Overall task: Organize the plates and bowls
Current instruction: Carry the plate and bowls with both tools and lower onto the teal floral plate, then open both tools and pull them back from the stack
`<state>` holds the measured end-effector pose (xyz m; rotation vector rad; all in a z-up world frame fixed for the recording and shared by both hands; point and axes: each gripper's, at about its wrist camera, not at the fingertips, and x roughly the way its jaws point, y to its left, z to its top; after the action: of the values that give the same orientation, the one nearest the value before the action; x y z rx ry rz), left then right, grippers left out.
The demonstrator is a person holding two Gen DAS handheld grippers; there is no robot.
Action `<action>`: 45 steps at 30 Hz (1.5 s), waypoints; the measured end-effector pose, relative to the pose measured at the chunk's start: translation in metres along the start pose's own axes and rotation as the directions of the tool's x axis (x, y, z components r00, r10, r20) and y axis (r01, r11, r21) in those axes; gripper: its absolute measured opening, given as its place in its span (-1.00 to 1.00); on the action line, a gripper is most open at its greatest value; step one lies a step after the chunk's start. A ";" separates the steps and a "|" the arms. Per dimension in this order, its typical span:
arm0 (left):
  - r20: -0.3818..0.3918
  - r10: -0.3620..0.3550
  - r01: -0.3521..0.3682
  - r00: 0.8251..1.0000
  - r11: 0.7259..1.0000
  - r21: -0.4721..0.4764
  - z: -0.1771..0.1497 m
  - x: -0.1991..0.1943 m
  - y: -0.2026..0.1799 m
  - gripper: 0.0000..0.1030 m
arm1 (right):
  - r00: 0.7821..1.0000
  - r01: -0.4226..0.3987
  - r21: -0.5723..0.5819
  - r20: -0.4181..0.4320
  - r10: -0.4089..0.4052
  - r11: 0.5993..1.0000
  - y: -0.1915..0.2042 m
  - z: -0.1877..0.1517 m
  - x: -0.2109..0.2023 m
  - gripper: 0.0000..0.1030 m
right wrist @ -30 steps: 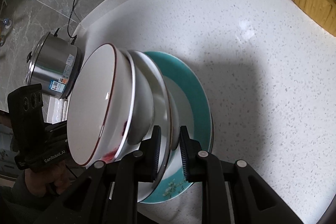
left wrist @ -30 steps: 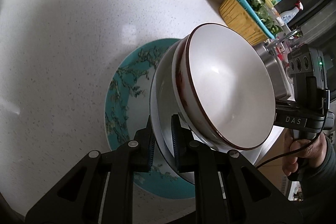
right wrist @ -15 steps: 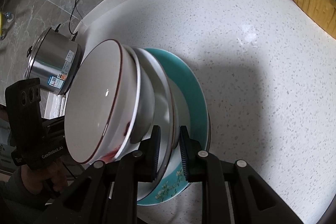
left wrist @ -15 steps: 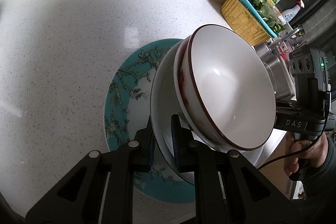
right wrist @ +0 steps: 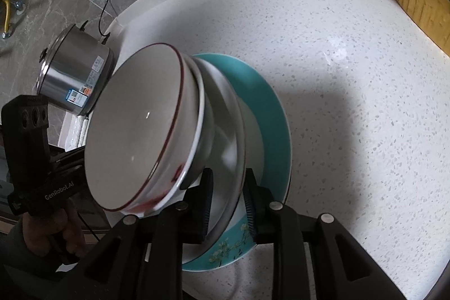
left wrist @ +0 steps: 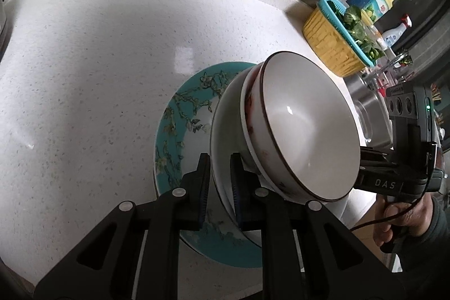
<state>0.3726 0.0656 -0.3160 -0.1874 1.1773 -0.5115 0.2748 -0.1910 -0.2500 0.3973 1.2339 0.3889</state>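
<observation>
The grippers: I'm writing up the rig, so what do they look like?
Both are matte black with angular, cut-out fingers, silver rivets and ribbed blue-edged pads. The right gripper reads "DAS" and shows a green light and a black cable; the left gripper reads "GenRobot.AI". Sleeves are dark.

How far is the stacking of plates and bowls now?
Done: the red-rimmed bowl sits nested in the white plate, stacked over the teal plate. In hand: the left tool pinches the white plate's rim; the right tool has just been opening its jaws around it. Remaining: probably the left release, then withdrawing both.
</observation>
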 end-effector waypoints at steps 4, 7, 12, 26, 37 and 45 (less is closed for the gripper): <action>0.025 0.009 -0.008 1.000 1.000 -0.006 -0.003 -0.009 0.003 -0.70 | 1.000 0.008 -0.011 0.029 -0.008 1.000 -0.003 0.000 -0.011 -0.46; 0.051 0.043 -0.043 0.998 0.999 -0.005 -0.007 -0.020 0.005 -0.40 | 0.999 0.021 -0.012 0.049 -0.020 1.000 -0.006 -0.002 -0.021 -0.28; 0.131 0.123 -0.124 0.984 0.992 0.003 -0.014 -0.046 0.002 0.08 | 0.996 0.035 -0.020 0.088 -0.033 0.999 -0.008 -0.011 -0.041 0.20; 0.377 0.462 -0.420 0.803 0.887 -0.193 -0.046 -0.164 -0.077 0.59 | 0.904 0.130 -0.174 0.426 -0.044 0.976 0.029 -0.036 -0.146 1.00; 0.315 0.322 -0.341 0.893 0.940 0.007 -0.063 -0.178 -0.120 0.63 | 0.468 0.530 0.104 0.792 -0.392 0.842 0.114 -0.092 -0.233 1.00; 0.350 0.322 -0.350 0.879 0.937 0.015 -0.089 -0.222 -0.140 0.63 | 0.644 0.431 0.038 0.687 -0.336 0.902 0.144 -0.116 -0.226 1.00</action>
<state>0.1877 0.0605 -0.1095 0.0003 0.8208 -0.2032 0.0899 -0.1672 -0.0254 0.1225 0.5249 -0.0662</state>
